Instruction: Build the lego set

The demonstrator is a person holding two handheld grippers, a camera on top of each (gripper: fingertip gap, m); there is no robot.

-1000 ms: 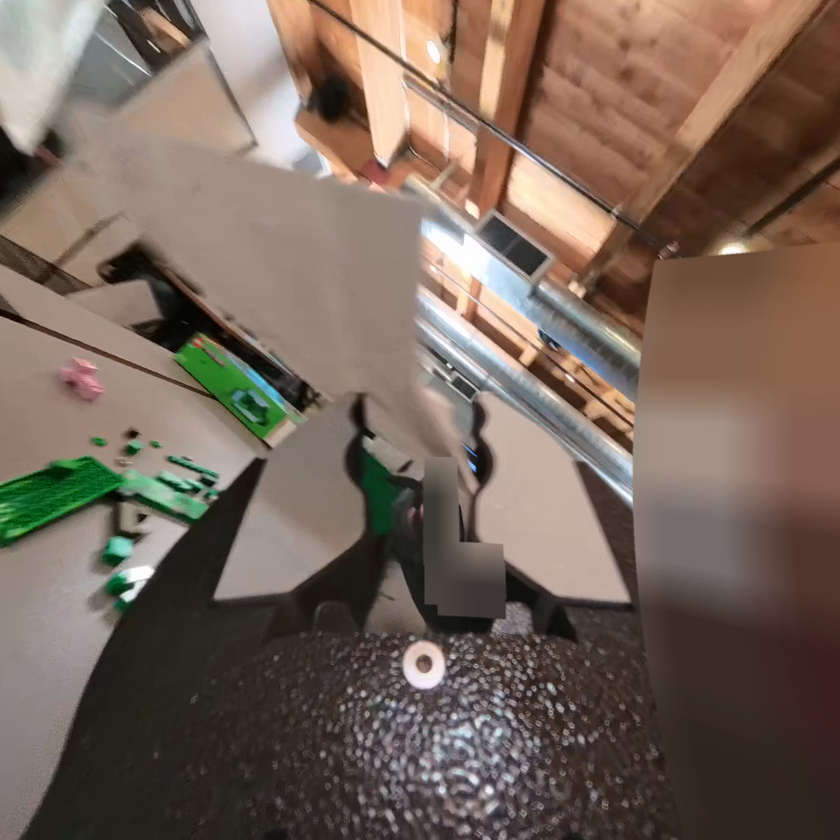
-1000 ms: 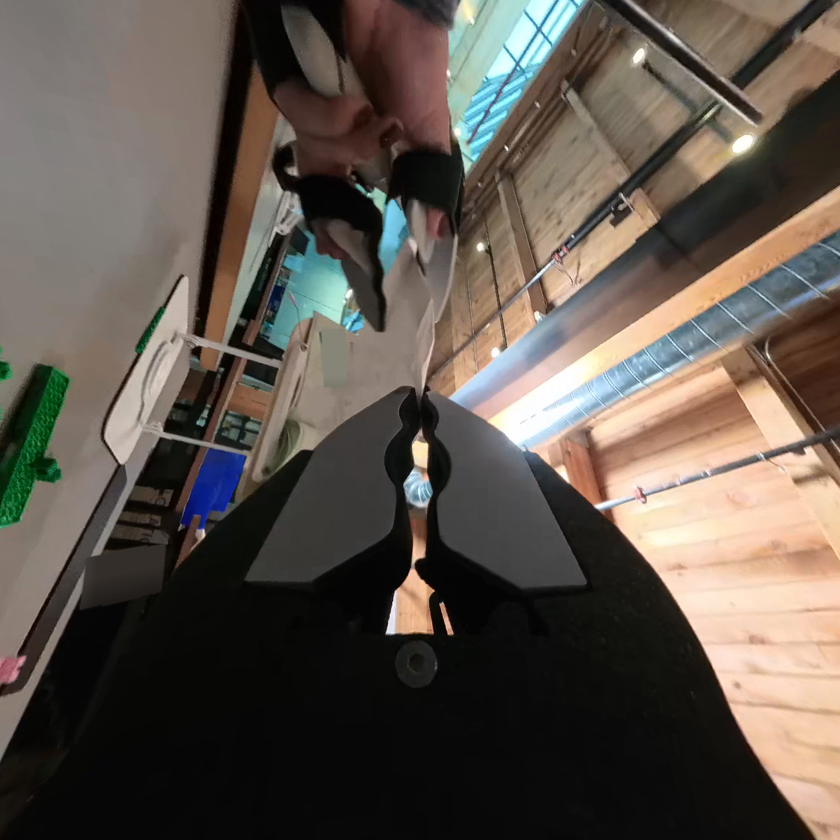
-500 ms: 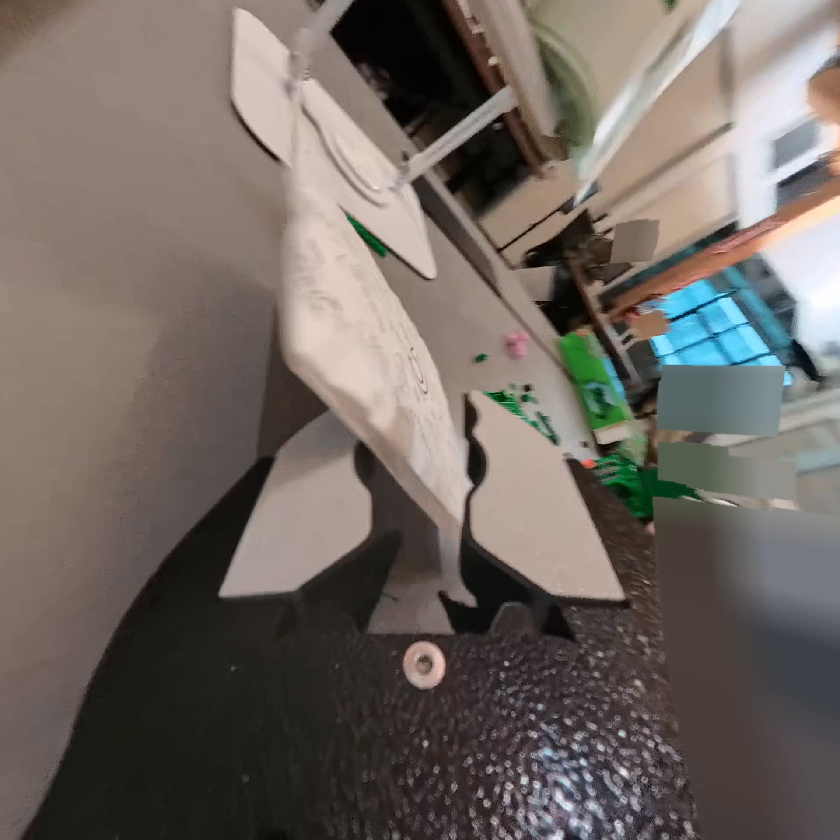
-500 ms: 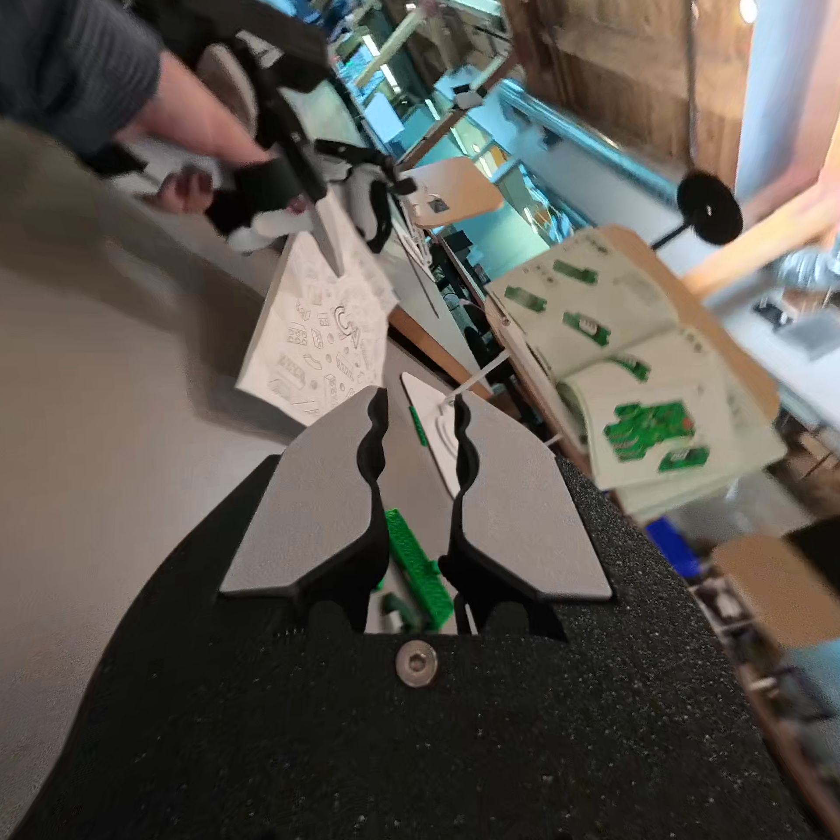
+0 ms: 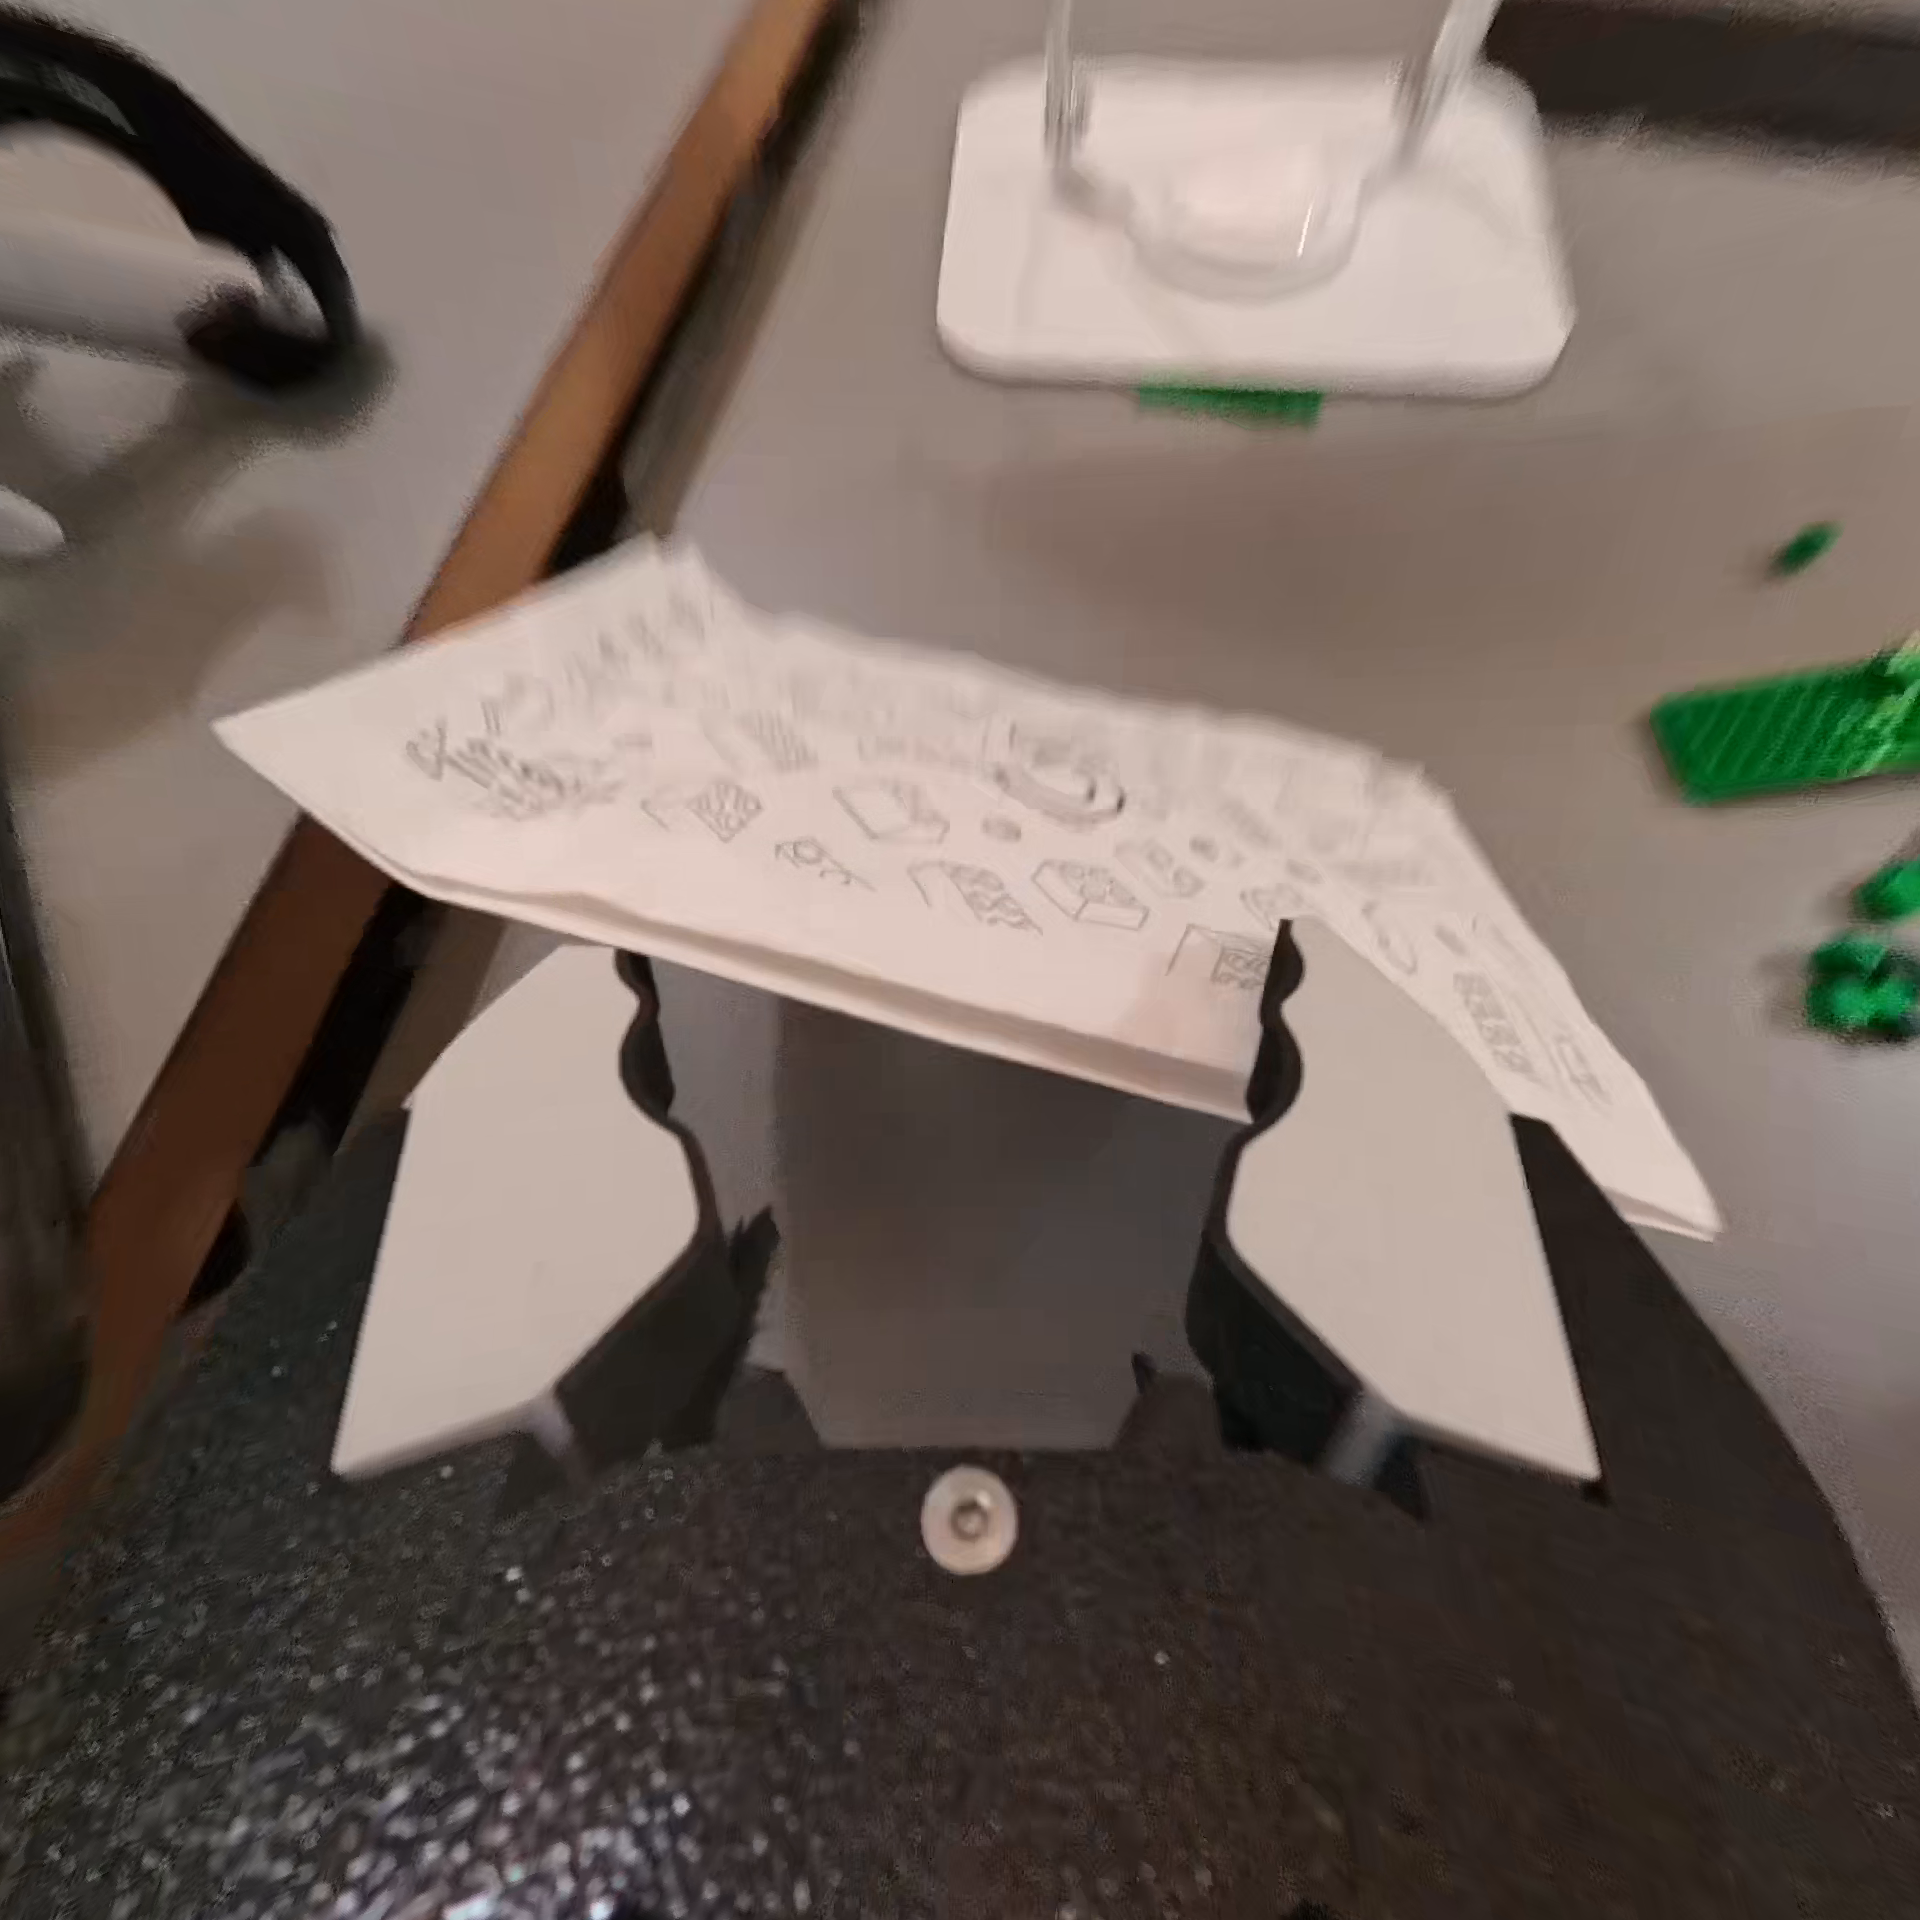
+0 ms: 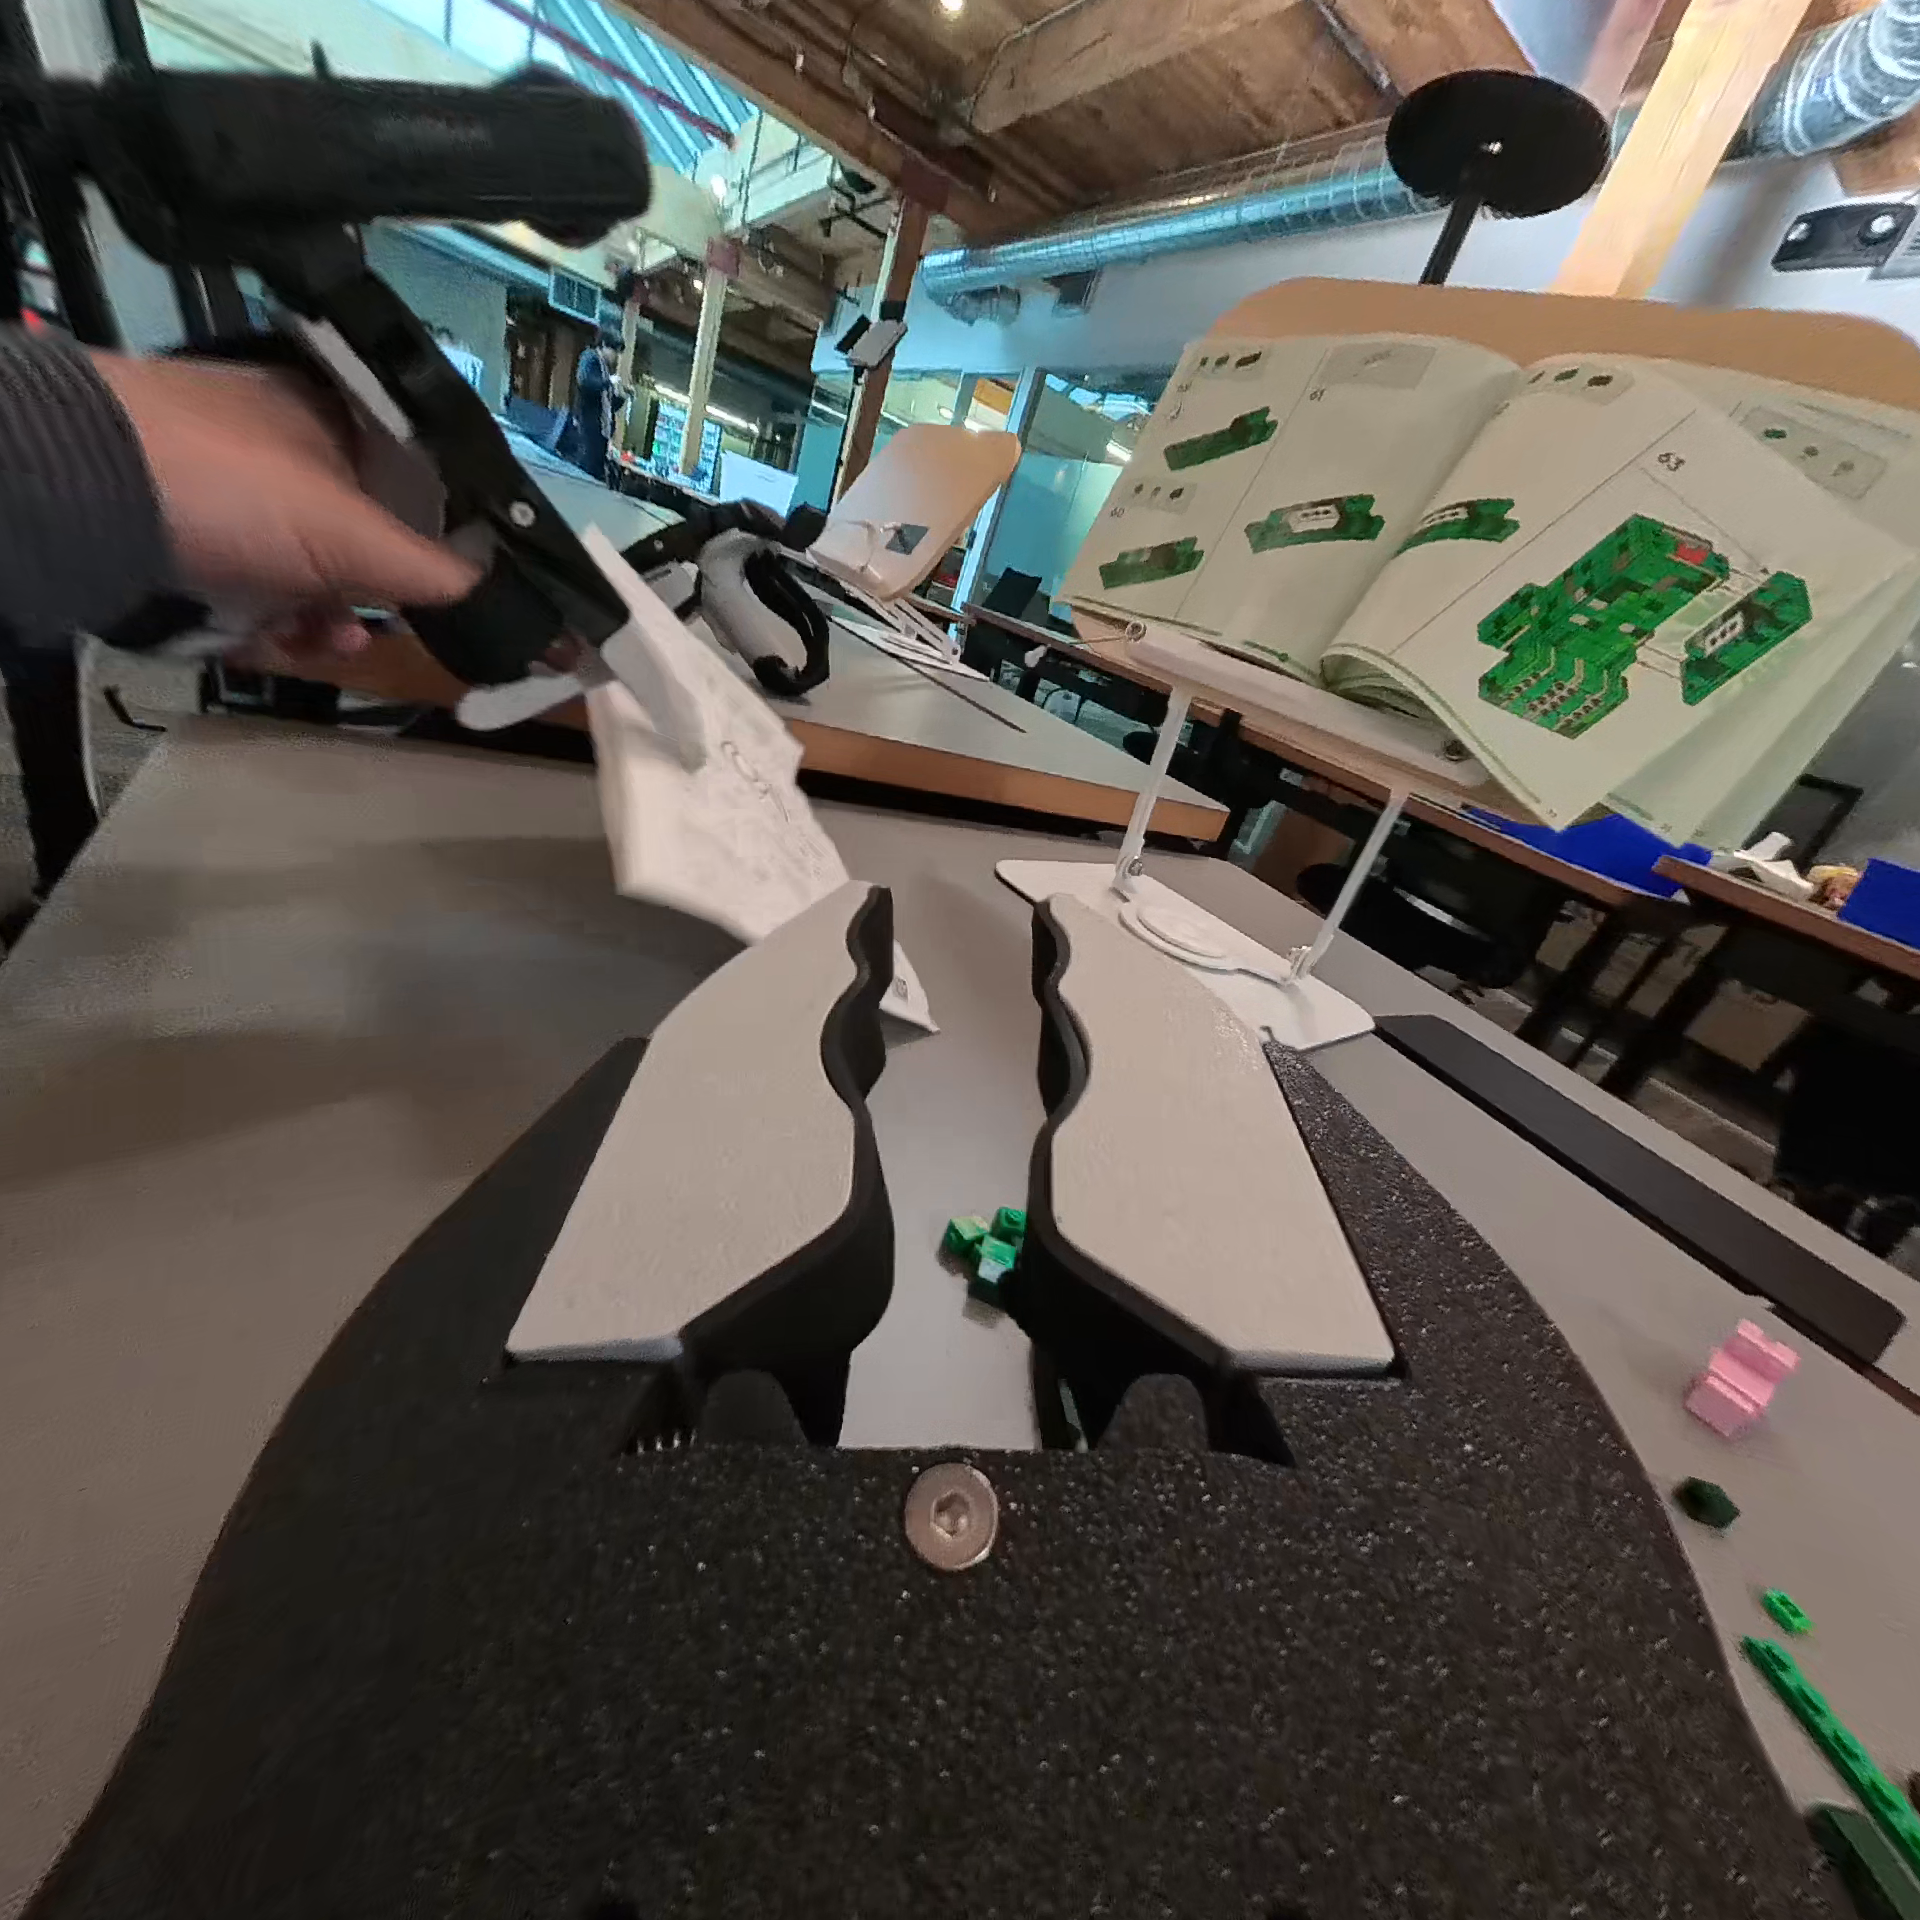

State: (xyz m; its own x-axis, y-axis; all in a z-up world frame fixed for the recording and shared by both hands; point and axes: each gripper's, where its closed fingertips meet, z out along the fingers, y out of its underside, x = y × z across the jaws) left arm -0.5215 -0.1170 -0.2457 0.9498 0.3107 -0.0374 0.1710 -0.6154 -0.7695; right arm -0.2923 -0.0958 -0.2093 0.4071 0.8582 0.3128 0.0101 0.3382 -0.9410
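Left gripper [image 5: 961, 1049] jaws spread wide, white paper bag [image 5: 883, 883] lying across its tips. Right gripper [image 6: 956, 997] apart, empty, low over grey worktop [image 6: 260, 987]; green lego pieces [image 6: 985, 1247] between its fingers (book stand [image 6: 1195, 935] just beyond).

My left wrist view is motion-blurred throughout: the paper bag [image 5: 935, 883] smears at its far edge, the green bricks [image 5: 1797, 743] and white stand base [image 5: 1247, 312] are soft. The bag casts a soft shadow on the surface [image 5: 1247, 520]. My right wrist view is bright and mostly sharp, daylight coming through the glazed roof strip [image 6: 582, 62] and a ceiling lamp [image 6: 951, 5]. The hand [image 6: 260, 499] there is blurred. Straight lines bow toward the edges; the booklet [image 6: 1455, 561] stays crisp.
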